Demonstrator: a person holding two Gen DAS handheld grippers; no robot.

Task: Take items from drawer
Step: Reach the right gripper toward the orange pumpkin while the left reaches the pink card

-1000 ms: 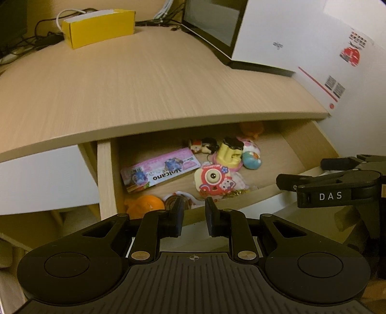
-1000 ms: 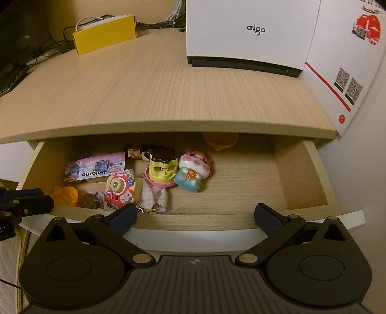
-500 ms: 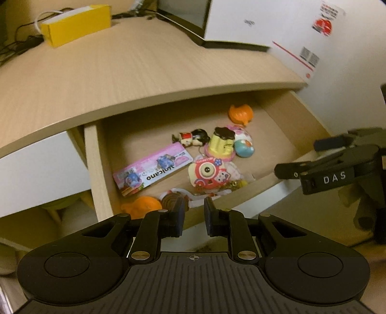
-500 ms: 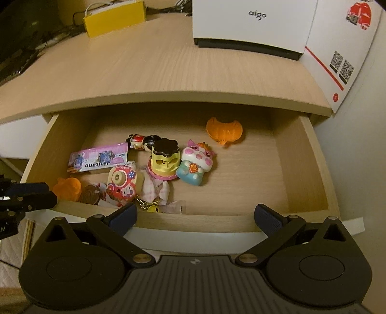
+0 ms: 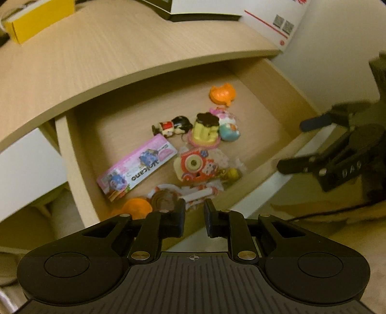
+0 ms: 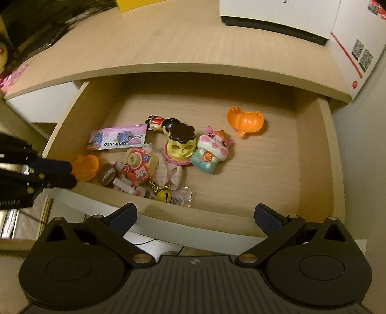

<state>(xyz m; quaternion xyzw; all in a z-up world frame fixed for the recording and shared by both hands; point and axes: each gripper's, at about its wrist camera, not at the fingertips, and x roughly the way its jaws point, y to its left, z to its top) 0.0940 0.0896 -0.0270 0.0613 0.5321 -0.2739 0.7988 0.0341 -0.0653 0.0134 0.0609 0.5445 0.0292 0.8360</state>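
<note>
The wooden drawer [image 6: 311, 169] stands open under the desk top. Inside lie a pink Volcano packet [image 6: 118, 140], a red toy camera [image 6: 138, 166], a yellow pudding toy [image 6: 181, 145], a white-and-blue cat figure [image 6: 212, 152], an orange shell [image 6: 244, 120], a small doll [image 6: 160, 123] and a gold bell [image 6: 164, 195]. My right gripper [image 6: 195, 215] hovers open above the drawer's front edge, holding nothing. My left gripper [image 5: 194, 217] is shut to a narrow gap, empty, over the front left corner near an orange piece [image 5: 137, 207] and a brown disc [image 5: 164, 201].
On the desk top [image 6: 193, 43] sit a yellow box [image 5: 36, 19], a white box [image 6: 277, 14] and a white carton with red print [image 6: 357, 48]. Cables lie at the far left. The right half of the drawer floor is bare wood.
Both grippers have risen and tipped down over the drawer, so more of its inside shows, including the whole orange shell. Neither gripper's jaw opening has changed.
</note>
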